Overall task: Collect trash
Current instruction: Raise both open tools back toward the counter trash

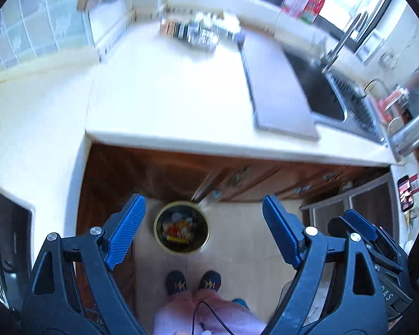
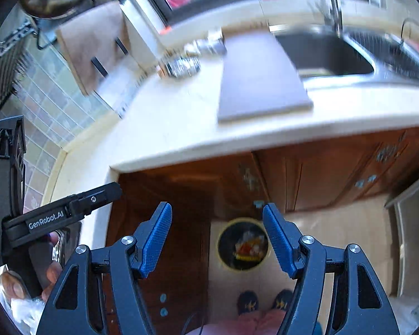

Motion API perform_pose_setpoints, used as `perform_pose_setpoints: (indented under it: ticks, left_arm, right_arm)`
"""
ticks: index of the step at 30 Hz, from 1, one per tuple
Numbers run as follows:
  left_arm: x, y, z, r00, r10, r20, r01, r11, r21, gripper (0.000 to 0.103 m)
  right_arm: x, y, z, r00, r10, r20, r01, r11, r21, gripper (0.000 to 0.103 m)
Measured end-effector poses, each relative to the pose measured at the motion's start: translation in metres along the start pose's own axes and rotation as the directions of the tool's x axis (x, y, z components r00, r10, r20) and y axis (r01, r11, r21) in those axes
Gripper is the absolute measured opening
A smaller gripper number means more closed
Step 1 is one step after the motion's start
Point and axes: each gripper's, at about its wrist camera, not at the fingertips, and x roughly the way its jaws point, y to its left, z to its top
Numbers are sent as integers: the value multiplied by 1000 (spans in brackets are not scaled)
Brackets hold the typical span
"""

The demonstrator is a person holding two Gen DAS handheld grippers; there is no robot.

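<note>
trash: blurry shiny wrappers (image 1: 201,32) at the counter's far edge, left of the grey board (image 1: 276,89)
left gripper (image 1: 204,231): spread wide, empty
right gripper (image 2: 217,237): same
bin (image 1: 181,227): on the floor below both
nearer: probably left, wrappers ahead and well apart
long axis: too blurred

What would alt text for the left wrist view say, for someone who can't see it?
Two open, empty blue-padded jaws of the left gripper frame a round trash bin with colourful wrappers inside, on the floor by a person's slippered feet. Beyond, blurred, a pale countertop carries a grey board beside a sink.
</note>
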Motion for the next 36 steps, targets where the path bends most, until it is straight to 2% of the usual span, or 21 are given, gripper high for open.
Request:
perform_pose_setpoints:
  ticks: [4,9,14,17,21,25,27,31,36]
  left_arm:
    - [-24,-3,19,997,-19,69,17,1000,20,84]
    - [-46,-7,46,990,-38,136,31,998,53,84]
    - [-49,-8,84,980,-12,200,5,999,37,84]
    - [-40,-8,113,978,13,209,-18,1000,23,84]
    - [-9,-4,159,982,39,186,-34,999,-30,84]
    - [30,0,207,984,81,161,-65,993,-102,84]
    - [52,1,232,984,111,139,-90,985,-146,84]
    - [105,5,277,991,126,50,-112,969,-220,84]
    - [179,13,315,990,126,-62,-139,942,-306,84]
  right_arm:
    - [-29,21,21,997,-1,73,5,999,-51,69]
    - [-42,44,48,991,2,131,8,997,-77,69]
    - [-46,57,104,986,8,168,8,995,-95,69]
    - [-38,59,145,982,14,187,10,992,-127,72]
    - [-21,51,210,978,31,208,5,986,-169,76]
    - [12,42,285,981,64,184,-18,971,-239,78]
    - [37,39,324,987,70,148,-27,962,-271,78]
    - [95,34,392,994,99,51,-76,940,-332,78]
    - [176,17,447,993,112,-46,-121,930,-347,78]
